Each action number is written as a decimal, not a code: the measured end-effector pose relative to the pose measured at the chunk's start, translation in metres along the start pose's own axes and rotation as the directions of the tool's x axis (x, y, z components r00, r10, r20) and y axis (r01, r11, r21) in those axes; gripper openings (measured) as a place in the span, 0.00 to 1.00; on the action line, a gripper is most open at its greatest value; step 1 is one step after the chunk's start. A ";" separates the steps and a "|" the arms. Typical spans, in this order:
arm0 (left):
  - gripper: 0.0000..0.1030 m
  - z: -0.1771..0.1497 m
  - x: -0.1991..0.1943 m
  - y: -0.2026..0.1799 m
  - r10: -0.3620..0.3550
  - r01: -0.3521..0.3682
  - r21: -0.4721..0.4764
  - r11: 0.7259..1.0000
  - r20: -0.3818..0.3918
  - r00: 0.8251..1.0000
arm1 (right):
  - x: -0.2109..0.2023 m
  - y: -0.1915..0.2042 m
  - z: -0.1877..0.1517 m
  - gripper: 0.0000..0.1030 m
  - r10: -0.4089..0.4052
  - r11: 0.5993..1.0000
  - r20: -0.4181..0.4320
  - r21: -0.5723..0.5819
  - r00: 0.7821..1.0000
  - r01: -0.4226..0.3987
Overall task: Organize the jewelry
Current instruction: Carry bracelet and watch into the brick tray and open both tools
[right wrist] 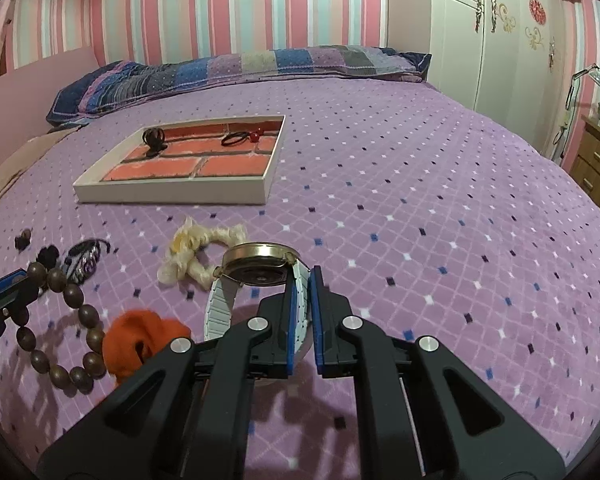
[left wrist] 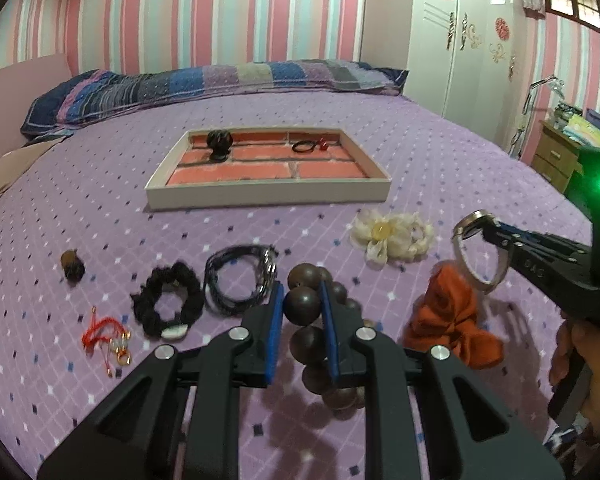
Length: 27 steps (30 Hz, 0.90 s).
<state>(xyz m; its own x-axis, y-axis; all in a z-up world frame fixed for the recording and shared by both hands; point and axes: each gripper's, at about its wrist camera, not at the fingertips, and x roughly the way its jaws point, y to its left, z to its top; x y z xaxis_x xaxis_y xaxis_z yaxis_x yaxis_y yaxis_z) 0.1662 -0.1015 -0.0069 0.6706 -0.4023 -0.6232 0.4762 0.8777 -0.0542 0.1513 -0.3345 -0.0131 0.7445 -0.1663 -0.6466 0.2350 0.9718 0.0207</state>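
Observation:
My left gripper (left wrist: 301,287) is shut on a brown wooden bead bracelet (left wrist: 308,344), which hangs from the jaws just above the purple bedspread; its loop also shows in the right wrist view (right wrist: 60,280). My right gripper (right wrist: 305,277) is shut on the white strap of a gold-rimmed watch (right wrist: 260,264), lifted off the bed; the watch (left wrist: 470,226) appears at the right of the left wrist view. Farther back lies a white tray (left wrist: 260,196) with a brick-pattern floor, holding a black hair claw (left wrist: 219,142) and a black hair tie with a red bead (left wrist: 308,146).
On the bedspread lie a cream flower scrunchie (left wrist: 388,236), an orange bow (left wrist: 452,320), a black scrunchie (left wrist: 168,304), a dark cord bracelet (left wrist: 236,280), a red string bracelet (left wrist: 104,336) and a small brown piece (left wrist: 73,266). A striped pillow (left wrist: 220,84) is behind the tray.

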 end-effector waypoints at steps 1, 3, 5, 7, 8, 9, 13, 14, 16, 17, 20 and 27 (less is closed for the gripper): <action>0.19 0.006 -0.001 0.000 -0.010 0.010 0.003 1.000 0.013 1.000 | 0.000 0.001 0.003 0.07 0.001 1.000 0.004 -0.002 1.000 -0.001; 0.19 0.017 -0.003 0.000 -0.017 0.017 0.005 1.000 0.036 0.999 | 0.003 0.001 0.014 0.07 0.010 1.000 0.011 0.006 1.000 -0.010; 0.19 0.029 -0.005 0.000 -0.037 0.037 0.005 0.999 0.055 0.998 | 0.005 -0.001 0.027 0.07 0.026 0.999 0.025 0.028 0.999 -0.026; 0.19 0.043 -0.005 -0.001 -0.043 0.042 0.018 0.999 0.073 0.996 | 0.010 0.000 0.041 0.07 0.031 0.999 0.032 0.031 0.999 -0.032; 0.19 0.051 -0.004 -0.001 -0.044 0.042 0.026 0.999 0.084 0.995 | 0.012 0.001 0.048 0.07 0.037 0.999 0.034 0.030 0.999 -0.038; 0.19 0.059 -0.002 0.001 -0.047 0.044 0.027 0.999 0.091 0.995 | 0.016 0.003 0.056 0.07 0.041 0.999 0.037 0.027 0.998 -0.042; 0.19 0.091 0.013 0.012 -0.044 0.043 0.008 0.999 0.107 0.993 | 0.033 0.010 0.082 0.07 0.044 0.999 0.035 0.026 0.998 -0.045; 0.19 0.097 0.017 0.015 -0.038 0.037 0.004 0.999 0.110 0.993 | 0.039 0.012 0.088 0.07 0.049 0.998 0.030 0.032 0.998 -0.050; 0.19 0.111 0.026 0.021 -0.023 0.023 0.001 1.000 0.118 0.993 | 0.050 0.018 0.100 0.07 0.055 0.998 0.025 0.031 0.998 -0.056; 0.19 0.117 0.030 0.023 -0.016 0.016 0.003 1.000 0.120 0.993 | 0.056 0.022 0.106 0.07 0.056 0.998 0.023 0.025 0.998 -0.057; 0.19 0.138 0.046 0.031 0.004 -0.004 -0.004 1.000 0.122 0.993 | 0.079 0.032 0.125 0.07 0.064 0.998 0.009 0.018 0.998 -0.065; 0.19 0.180 0.103 0.065 0.020 -0.018 -0.021 1.000 0.077 0.997 | 0.136 0.049 0.162 0.07 0.049 0.999 -0.035 0.014 0.998 -0.049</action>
<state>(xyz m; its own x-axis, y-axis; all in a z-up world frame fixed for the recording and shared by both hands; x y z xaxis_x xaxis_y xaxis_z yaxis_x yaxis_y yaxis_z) 0.3686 -0.1327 0.0664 0.7215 -0.4035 -0.5626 0.4516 0.8902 -0.0593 0.3654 -0.3372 0.0238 0.7329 -0.1123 -0.6710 0.2071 0.9763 0.0628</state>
